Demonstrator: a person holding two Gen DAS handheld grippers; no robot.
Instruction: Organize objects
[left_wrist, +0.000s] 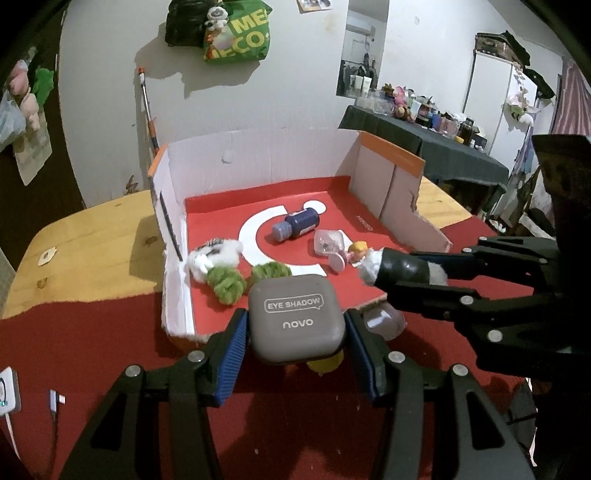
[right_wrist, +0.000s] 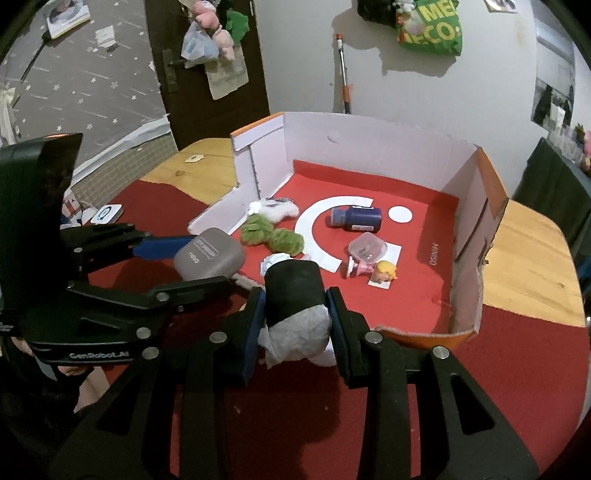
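Left tongs (left_wrist: 293, 345) squeeze the grey case (left_wrist: 295, 321), right tongs (right_wrist: 295, 325) squeeze the black tube (right_wrist: 293, 291); lower both gently into the box (right_wrist: 369, 147)

Two claws before an open box on the worktop

In the left wrist view we see the box (left_wrist: 258, 158) mid-frame on the worktop (left_wrist: 92, 236); inside it the bottle (left_wrist: 295, 223) lies centre, the plush toy (left_wrist: 214, 258) at the left wall, the small case (left_wrist: 328, 242) and figurine (left_wrist: 356, 253) right of the bottle. Low in the frame, at the box's near edge, our left claw (left_wrist: 295, 339) grips the eyeshadow case (left_wrist: 295, 321); at right our right claw (right_wrist: 295, 317) holds the roll (left_wrist: 399, 269).
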